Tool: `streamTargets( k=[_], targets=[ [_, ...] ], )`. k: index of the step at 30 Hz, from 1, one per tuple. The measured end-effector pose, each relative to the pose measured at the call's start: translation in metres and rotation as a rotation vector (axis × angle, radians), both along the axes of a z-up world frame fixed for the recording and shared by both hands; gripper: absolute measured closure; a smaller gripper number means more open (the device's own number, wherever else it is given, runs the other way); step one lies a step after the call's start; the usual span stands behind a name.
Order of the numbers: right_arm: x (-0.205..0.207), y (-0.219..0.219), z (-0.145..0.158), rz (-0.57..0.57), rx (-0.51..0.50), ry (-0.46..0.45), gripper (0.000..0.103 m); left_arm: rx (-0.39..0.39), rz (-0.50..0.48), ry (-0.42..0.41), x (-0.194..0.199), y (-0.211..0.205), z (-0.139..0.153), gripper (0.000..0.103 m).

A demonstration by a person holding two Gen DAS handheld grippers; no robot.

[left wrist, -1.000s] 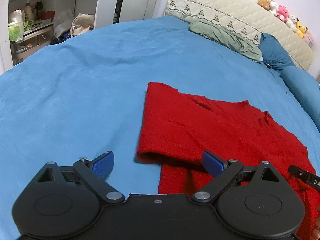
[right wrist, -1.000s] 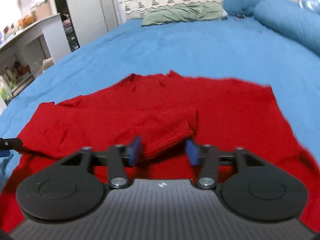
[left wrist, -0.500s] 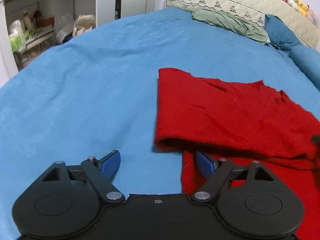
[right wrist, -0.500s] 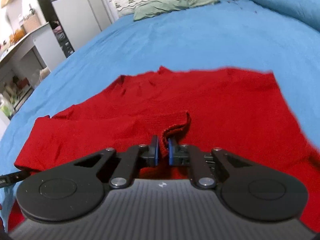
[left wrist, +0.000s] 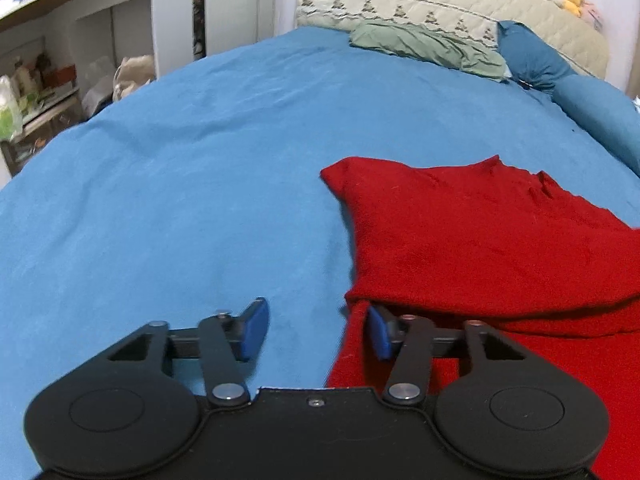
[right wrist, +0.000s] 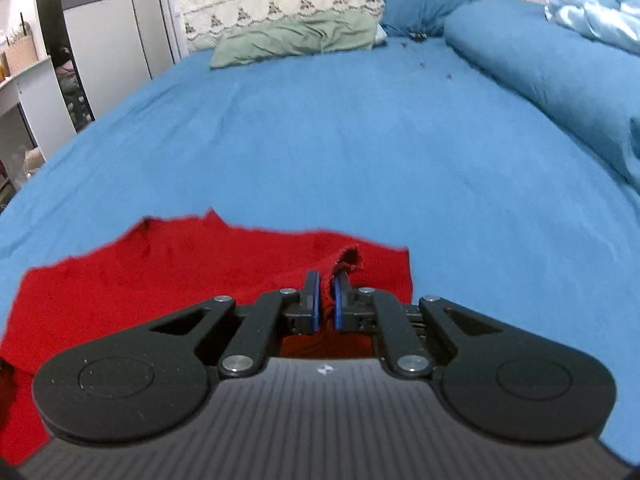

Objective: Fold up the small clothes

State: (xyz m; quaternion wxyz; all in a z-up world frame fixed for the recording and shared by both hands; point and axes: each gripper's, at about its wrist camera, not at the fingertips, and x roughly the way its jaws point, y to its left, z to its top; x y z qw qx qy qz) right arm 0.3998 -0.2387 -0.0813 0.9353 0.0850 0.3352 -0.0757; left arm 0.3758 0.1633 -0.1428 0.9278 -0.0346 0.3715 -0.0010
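Note:
A red knit sweater (left wrist: 488, 236) lies on the blue bed sheet (left wrist: 180, 184), its left sleeve folded across the body. My left gripper (left wrist: 316, 330) is open at the sweater's left edge, with its right fingertip (left wrist: 378, 336) under the sleeve cuff and its left one over bare sheet. My right gripper (right wrist: 325, 300) is shut on the cuff of the sweater's other sleeve (right wrist: 346, 260) and holds it lifted above the sweater (right wrist: 140, 280).
A green pillow (left wrist: 428, 46) and a blue bolster (left wrist: 560, 80) lie at the head of the bed by a quilted headboard (left wrist: 440, 0). White shelves (left wrist: 60, 60) stand to the left. A light blue duvet (right wrist: 596, 4) is bunched at the right.
My right gripper closed on the sleeve cuff and lifted it up and back, tilting the view upward. My left gripper moved in toward the left cuff and stayed open.

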Motion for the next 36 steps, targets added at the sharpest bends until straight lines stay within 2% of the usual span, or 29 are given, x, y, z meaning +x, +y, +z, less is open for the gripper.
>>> streamTargets(
  k=[3,8,11,12,14,15,17,21,22,24,28,32,36],
  targets=[
    [-0.007,-0.005,-0.013,-0.037,0.031,0.002,0.081,-0.030,0.023,0.028,-0.002,0.006,0.002,0.052],
    [-0.013,-0.005,-0.037,-0.010,-0.024,0.064,0.081,-0.023,0.051,0.054,-0.010,0.004,0.009,0.052],
    [-0.024,-0.005,-0.035,0.009,-0.027,0.046,0.075,-0.015,0.033,0.010,-0.023,0.000,0.022,0.053],
    [-0.030,-0.006,-0.032,0.015,-0.027,0.032,0.069,-0.015,0.004,-0.021,-0.028,-0.003,0.029,0.048],
    [-0.044,0.000,-0.023,0.053,-0.035,-0.026,0.030,-0.021,-0.064,-0.085,-0.030,-0.012,0.039,0.030],
    [-0.049,0.004,-0.020,0.076,-0.048,-0.054,0.019,-0.017,-0.090,-0.108,-0.028,-0.019,0.042,0.019],
    [-0.056,0.013,-0.019,0.126,-0.051,-0.076,0.019,-0.018,-0.136,-0.120,-0.016,-0.031,0.041,0.017],
    [-0.049,0.025,-0.035,0.194,-0.037,-0.052,0.019,-0.081,-0.169,-0.038,0.010,-0.044,0.018,0.017],
    [-0.046,0.026,-0.041,0.189,-0.040,-0.039,0.019,-0.074,-0.163,-0.010,0.013,-0.046,0.010,0.017],
    [-0.040,0.023,-0.057,0.141,-0.040,-0.001,0.019,-0.033,-0.181,-0.019,0.012,-0.050,0.001,0.016],
    [-0.048,0.020,-0.069,0.105,-0.009,-0.034,0.018,-0.001,-0.199,-0.027,0.008,-0.053,-0.003,0.015],
    [-0.060,0.018,-0.043,0.096,0.005,-0.046,0.018,-0.014,-0.174,-0.009,-0.001,-0.054,0.011,0.015],
    [-0.107,0.012,0.004,0.110,-0.006,-0.109,0.018,-0.016,-0.180,-0.051,-0.039,-0.047,0.054,0.015]
  ],
)
